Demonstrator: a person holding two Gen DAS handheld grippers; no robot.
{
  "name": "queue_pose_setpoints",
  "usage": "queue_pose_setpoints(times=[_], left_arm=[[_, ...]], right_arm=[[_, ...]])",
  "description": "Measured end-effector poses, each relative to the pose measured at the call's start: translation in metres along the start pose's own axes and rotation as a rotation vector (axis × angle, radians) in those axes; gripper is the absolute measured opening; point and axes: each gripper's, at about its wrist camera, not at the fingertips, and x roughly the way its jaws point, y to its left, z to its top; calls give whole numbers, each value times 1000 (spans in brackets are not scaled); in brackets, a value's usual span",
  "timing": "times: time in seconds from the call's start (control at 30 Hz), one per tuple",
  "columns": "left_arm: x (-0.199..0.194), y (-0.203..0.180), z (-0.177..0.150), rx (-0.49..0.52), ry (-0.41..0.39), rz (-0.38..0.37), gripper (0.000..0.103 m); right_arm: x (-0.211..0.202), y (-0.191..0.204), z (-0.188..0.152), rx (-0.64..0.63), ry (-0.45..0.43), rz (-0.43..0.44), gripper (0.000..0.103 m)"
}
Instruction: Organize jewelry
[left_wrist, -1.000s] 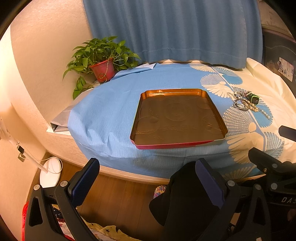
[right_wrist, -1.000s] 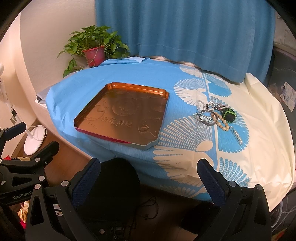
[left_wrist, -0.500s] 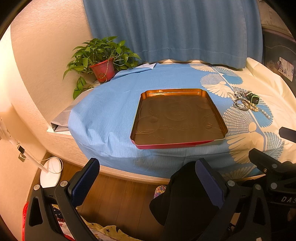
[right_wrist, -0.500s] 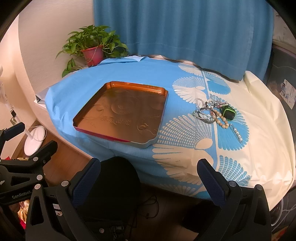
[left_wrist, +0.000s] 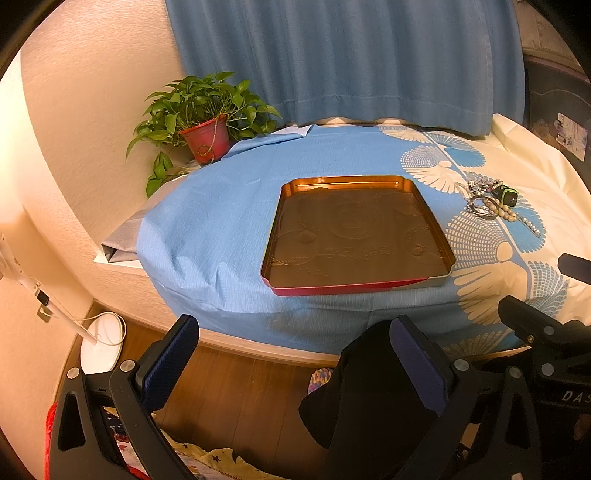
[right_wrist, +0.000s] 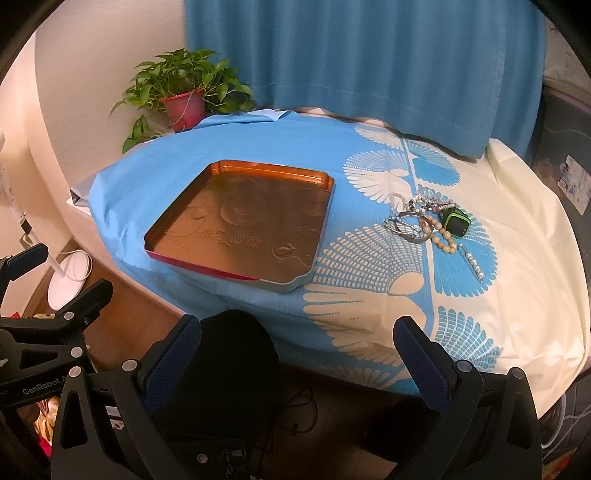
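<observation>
An empty copper tray (left_wrist: 436, 236) (right_wrist: 325, 229) with a red outer wall lies on the blue-and-cream cloth. A pile of jewelry (right_wrist: 432, 225) (left_wrist: 491, 203) lies to its right: metal rings, a wooden bead bracelet, a beaded chain and a small black-and-green item (right_wrist: 457, 222). My left gripper (left_wrist: 295, 362) is open and empty, low in front of the table edge. My right gripper (right_wrist: 299, 358) is open and empty, also short of the table, with the jewelry ahead and to the right.
A potted plant (left_wrist: 205, 122) (right_wrist: 183, 92) stands at the table's back left by the wall. A blue curtain (right_wrist: 369, 66) hangs behind. A white lamp base (left_wrist: 101, 349) and cable sit on the wooden floor at left. A dark knee (right_wrist: 236, 369) lies below the grippers.
The right gripper has drifted slightly forward and up, so the table sits a little lower in its view. The left gripper has barely moved. Both stay open.
</observation>
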Motion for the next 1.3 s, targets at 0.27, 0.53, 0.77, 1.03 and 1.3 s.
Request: queue_pose_setpoints(times=[0.27,0.53,0.77,1.03,1.3], left_arm=[[0,0,1,2,-1,2,103],[-8,2,0,5,0,4,103],[-10,2,0,6,1,5,103],[-5,-3,5,22,17,9,103],[15,-28,23,100,42,-6,103]], right_arm=[[-1,0,0,2,1,1,103],[0,-1,-3,3,7,4,103],[1,-2,-2,5,6,5,103],[5,-6,-5,10,10,11,103],[23,-52,-13,105,34,-12,103]])
